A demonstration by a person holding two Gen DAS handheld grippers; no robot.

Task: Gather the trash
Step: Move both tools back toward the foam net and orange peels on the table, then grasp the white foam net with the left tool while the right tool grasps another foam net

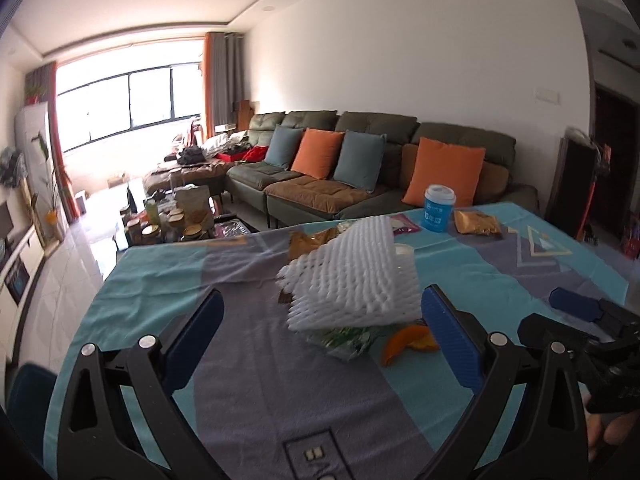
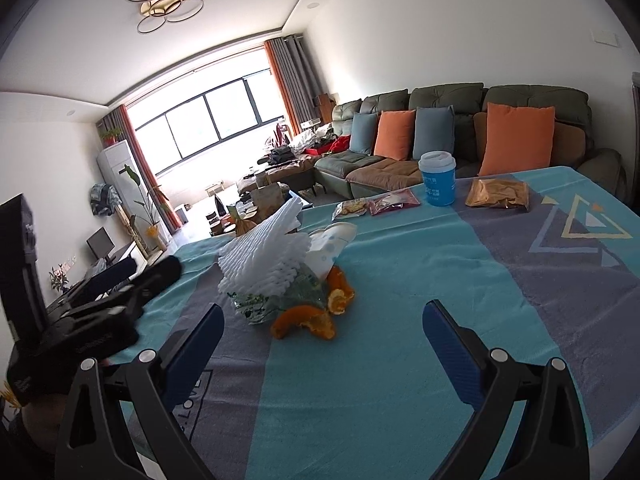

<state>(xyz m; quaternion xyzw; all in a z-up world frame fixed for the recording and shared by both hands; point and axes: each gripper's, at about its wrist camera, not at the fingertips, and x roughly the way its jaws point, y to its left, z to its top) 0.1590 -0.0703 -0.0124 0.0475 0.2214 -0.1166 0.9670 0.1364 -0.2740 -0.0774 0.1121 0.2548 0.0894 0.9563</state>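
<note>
A white foam net sleeve (image 1: 352, 276) lies on a pile of trash in the middle of the table, over a clear green-printed wrapper (image 1: 348, 340) and orange peel (image 1: 408, 340). My left gripper (image 1: 322, 328) is open and empty, just short of the pile. In the right wrist view the same foam net (image 2: 264, 260), wrapper (image 2: 276, 300), orange peel (image 2: 316, 316) and a white paper cup (image 2: 332, 248) on its side lie ahead of my right gripper (image 2: 322, 336), which is open and empty. The left gripper (image 2: 120, 292) shows at the left there.
A blue lidded cup (image 2: 438, 178) stands at the table's far side, with a gold snack bag (image 2: 498, 194) and two small snack packets (image 2: 394, 202) beside it. The table has a teal and grey cloth (image 2: 400, 360). A sofa (image 1: 360, 160) stands behind.
</note>
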